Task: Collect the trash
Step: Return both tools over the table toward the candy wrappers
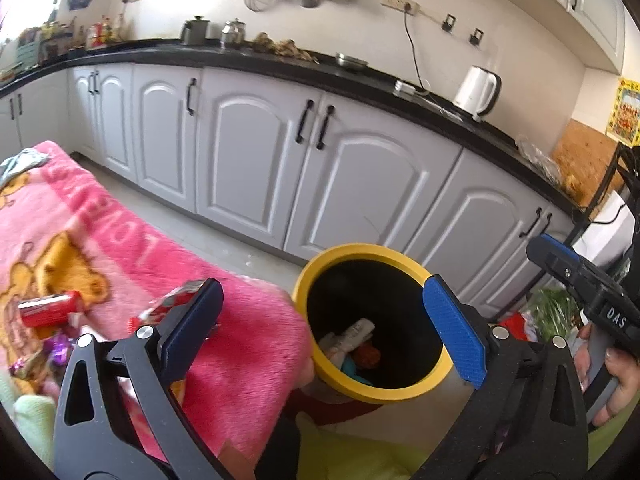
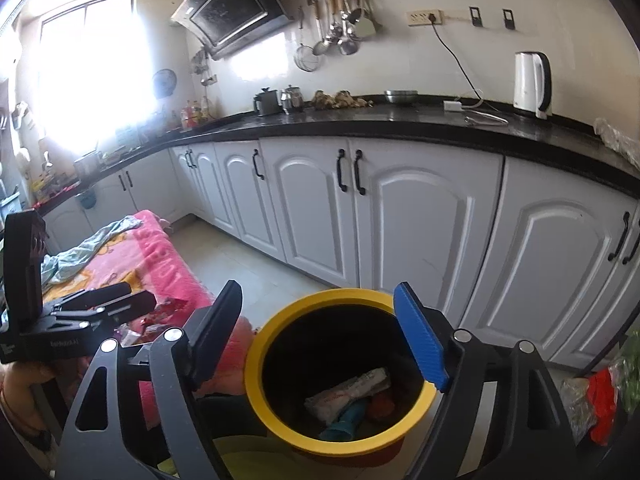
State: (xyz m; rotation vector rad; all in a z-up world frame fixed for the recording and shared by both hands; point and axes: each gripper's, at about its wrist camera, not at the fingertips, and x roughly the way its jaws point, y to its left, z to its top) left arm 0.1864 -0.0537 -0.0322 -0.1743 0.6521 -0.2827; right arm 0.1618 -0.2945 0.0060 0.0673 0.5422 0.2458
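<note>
While both tools hang spread and empty, the left tool (image 1: 322, 320) has a fuzzy pink blanket (image 1: 248, 344) on its left, strewn with a red can (image 1: 50, 310) and crinkled wrappers (image 1: 168, 306). Under the right tool (image 2: 318, 332) gapes a round yellow-rimmed bin (image 2: 340, 446) holding crumpled paper trash (image 2: 348, 394).

Kitchen worktop and cupboards behind

A white kettle (image 2: 533, 84) stands near the right end of the black worktop (image 2: 400, 120); a steel bowl (image 2: 401, 96) sits by its back edge. Ladles (image 2: 340, 24) hang on the wall, white cupboards (image 2: 420, 220) below.
</note>
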